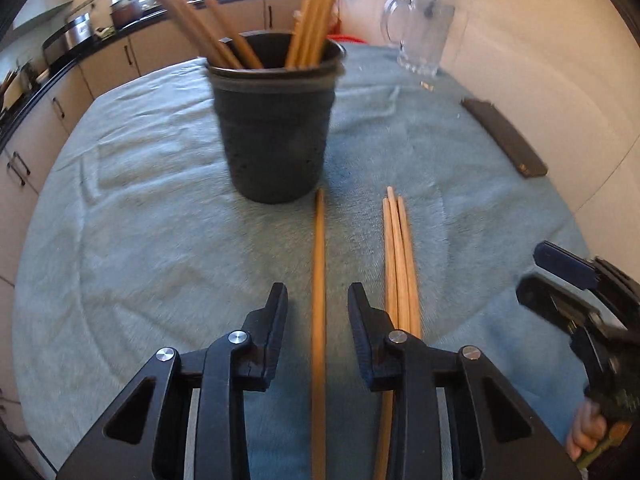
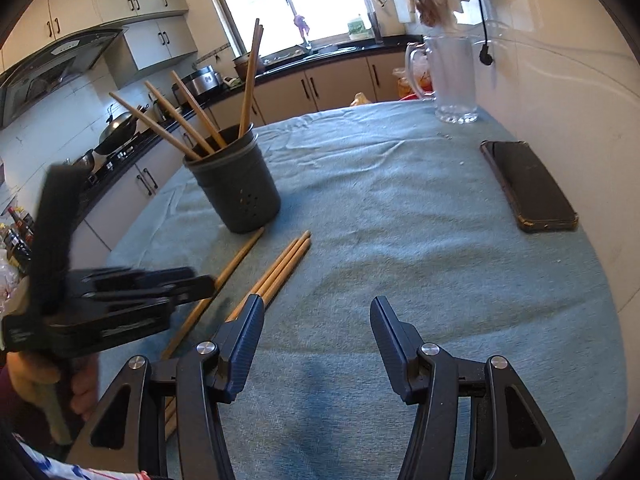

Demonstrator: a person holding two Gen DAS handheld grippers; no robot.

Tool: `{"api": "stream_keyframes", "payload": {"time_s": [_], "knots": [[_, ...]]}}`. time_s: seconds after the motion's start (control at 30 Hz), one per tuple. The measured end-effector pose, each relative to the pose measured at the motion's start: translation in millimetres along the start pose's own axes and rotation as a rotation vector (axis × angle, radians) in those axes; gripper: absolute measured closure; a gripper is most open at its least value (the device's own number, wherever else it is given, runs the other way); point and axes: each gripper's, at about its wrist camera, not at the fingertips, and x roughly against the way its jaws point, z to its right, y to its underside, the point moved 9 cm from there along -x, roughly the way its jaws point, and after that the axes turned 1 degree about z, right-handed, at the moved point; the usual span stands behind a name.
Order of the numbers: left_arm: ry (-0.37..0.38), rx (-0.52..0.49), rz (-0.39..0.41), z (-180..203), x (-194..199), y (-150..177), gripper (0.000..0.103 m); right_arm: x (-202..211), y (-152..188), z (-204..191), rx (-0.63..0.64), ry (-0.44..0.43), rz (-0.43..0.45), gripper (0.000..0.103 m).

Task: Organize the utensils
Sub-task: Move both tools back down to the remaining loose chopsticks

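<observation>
A dark utensil cup (image 1: 275, 120) stands on the teal cloth and holds several wooden chopsticks (image 1: 312, 20); it also shows in the right wrist view (image 2: 236, 184). A single chopstick (image 1: 319, 280) lies on the cloth between the open jaws of my left gripper (image 1: 318, 296), not gripped. A bundle of three chopsticks (image 1: 398, 256) lies just right of it, and shows in the right wrist view (image 2: 280, 268). My right gripper (image 2: 316, 308) is open and empty, right of the bundle. The left gripper also shows in the right wrist view (image 2: 192, 284).
A black phone (image 2: 528, 184) lies on the cloth at the right. A glass pitcher (image 2: 452, 80) stands at the far right corner by the wall. The table (image 2: 400, 220) is covered by the teal cloth. Kitchen counters run behind on the left.
</observation>
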Motion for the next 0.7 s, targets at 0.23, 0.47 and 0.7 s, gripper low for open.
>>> {"api": "stream_keyframes", "payload": {"time_s": [0.23,0.47,0.7], "knots": [[-0.015,0.090,-0.028,-14.1,-6.4,5.8,0.096,-13.9,8.6,-22.0,0.032,-0.033,-0.046,0.044],[0.035,0.302,0.009,-54.4,17.9,43.9,0.097,-33.5,23.6,-46.8,0.119,-0.015,-0.107,0.067],[0.135,0.432,0.067,-65.2,20.6,52.3,0.095,-48.7,28.7,-52.9,0.119,0.055,-0.156,0.073]]}}
